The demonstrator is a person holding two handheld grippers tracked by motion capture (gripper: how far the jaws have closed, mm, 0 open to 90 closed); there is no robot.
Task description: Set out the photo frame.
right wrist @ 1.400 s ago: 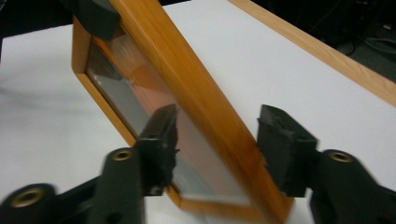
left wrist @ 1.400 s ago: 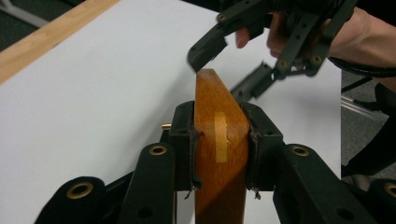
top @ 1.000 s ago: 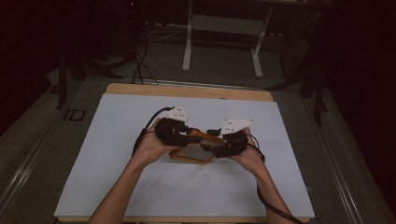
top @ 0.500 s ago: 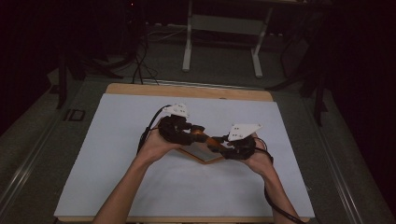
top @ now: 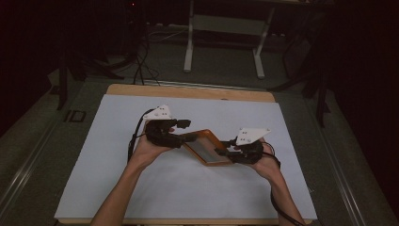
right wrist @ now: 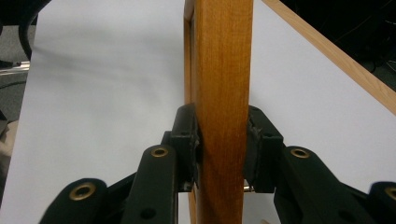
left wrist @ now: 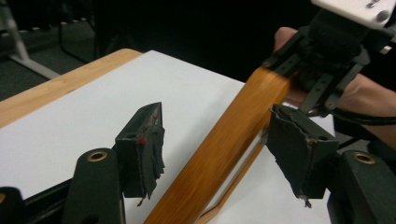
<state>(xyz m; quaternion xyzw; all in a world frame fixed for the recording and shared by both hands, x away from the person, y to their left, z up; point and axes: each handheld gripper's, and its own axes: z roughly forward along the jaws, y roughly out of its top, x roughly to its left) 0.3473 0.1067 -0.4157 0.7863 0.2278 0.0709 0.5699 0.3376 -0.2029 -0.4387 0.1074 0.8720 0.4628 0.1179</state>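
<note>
Moving apart since a second ago: both hands spreading wider over the tabletop [top: 117, 188], the wooden frame [top: 207, 147] now stretching slantwise between them instead of sitting hidden under the two tools. Probably meaning a hand-over or a repositioning of the frame, with the left side letting go.

Left tool [top: 181, 131] [left wrist: 224, 154] standing wide open, the frame's edge passing through the gap, only perhaps brushing the pad on the right of that view. Right tool [top: 225, 149] [right wrist: 223, 149] clamping tightly on the frame's other end.

Looking flat, rectangular, honey-coloured wood [right wrist: 223, 70] with a grey inner panel, hanging just above the white sheet at mid-tabletop.
</note>
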